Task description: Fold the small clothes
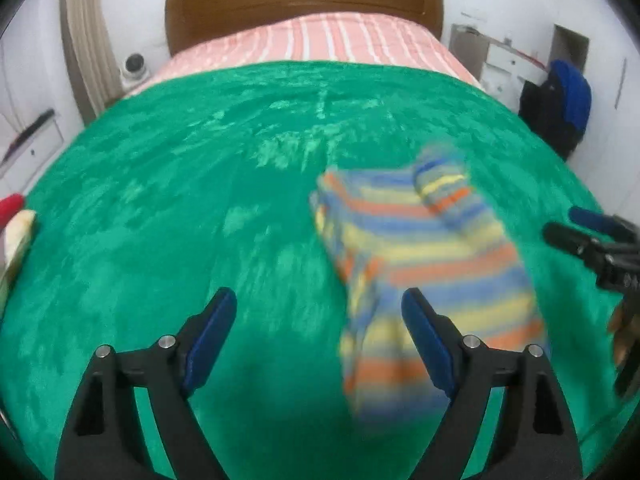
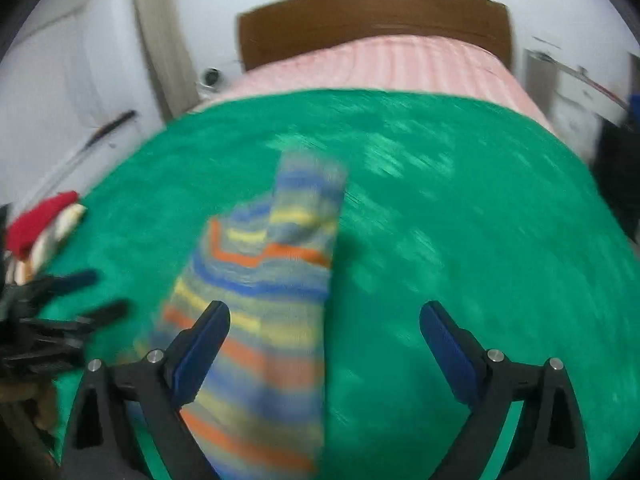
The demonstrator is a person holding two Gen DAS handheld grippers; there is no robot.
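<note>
A small striped garment [image 1: 424, 256] in blue, yellow and orange lies folded on the green blanket [image 1: 200, 168], one sleeve laid over its top. My left gripper [image 1: 320, 304] is open and empty, just left of the garment's near end. My right gripper [image 2: 324, 316] is open and empty, with the garment [image 2: 264, 304] under its left finger [image 2: 200, 344]. Each gripper shows in the other view: the right one [image 1: 576, 228] at the right edge, the left one [image 2: 96, 292] at the left edge. Both views are motion-blurred.
The green blanket covers the near part of a bed with a pink striped sheet [image 1: 320, 40] and a brown headboard [image 1: 304, 0]. Red and pale clothes [image 2: 44, 228] lie at the blanket's left edge. A dark bag [image 1: 560, 108] stands at the right.
</note>
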